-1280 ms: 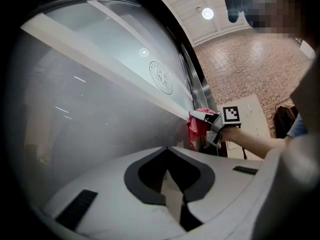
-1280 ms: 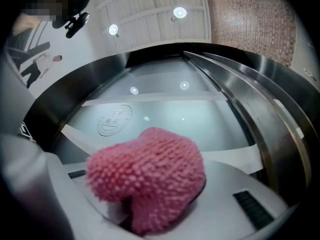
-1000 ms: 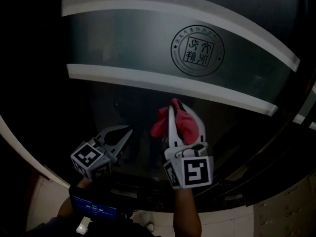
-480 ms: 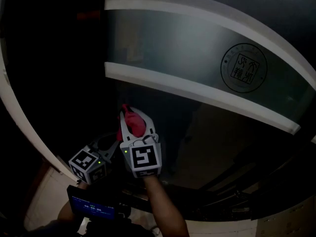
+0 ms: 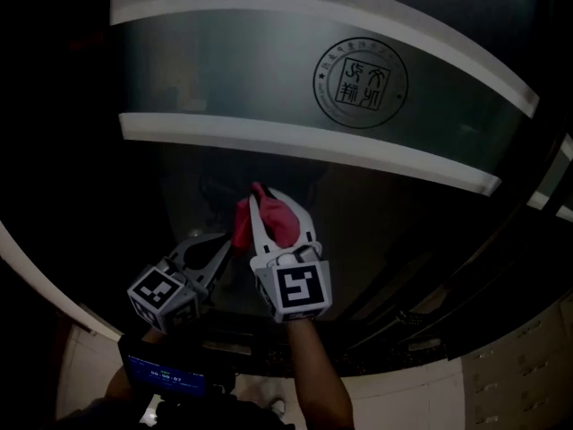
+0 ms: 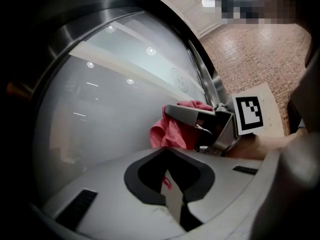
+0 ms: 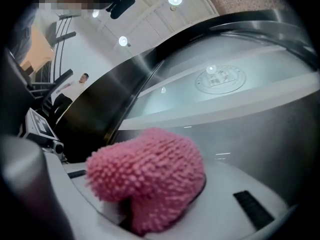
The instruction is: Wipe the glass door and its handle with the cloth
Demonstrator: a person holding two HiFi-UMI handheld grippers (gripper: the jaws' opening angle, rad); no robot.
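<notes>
Pink cloth (image 5: pixel 242 227) is pinched between the right gripper (image 5: pixel 271 211) jaws and held up at the glass door (image 5: pixel 269 70), just below the lower white stripe (image 5: pixel 295 141); contact can't be confirmed. Left gripper (image 5: pixel 228 245) is seen just beside it at 8 o'clock, jaws pressed together. Round seal (image 5: pixel 361 83) is printed on the frosted band at 1 o'clock from the cloth; its characters can't be read. Small screen (image 5: pixel 170 376) at 7 o'clock: blue digits, unreadable.

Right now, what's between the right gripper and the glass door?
The pink cloth, clamped in the right gripper's jaws, fills that stretch before the glass door. The right gripper view shows it best.
</notes>
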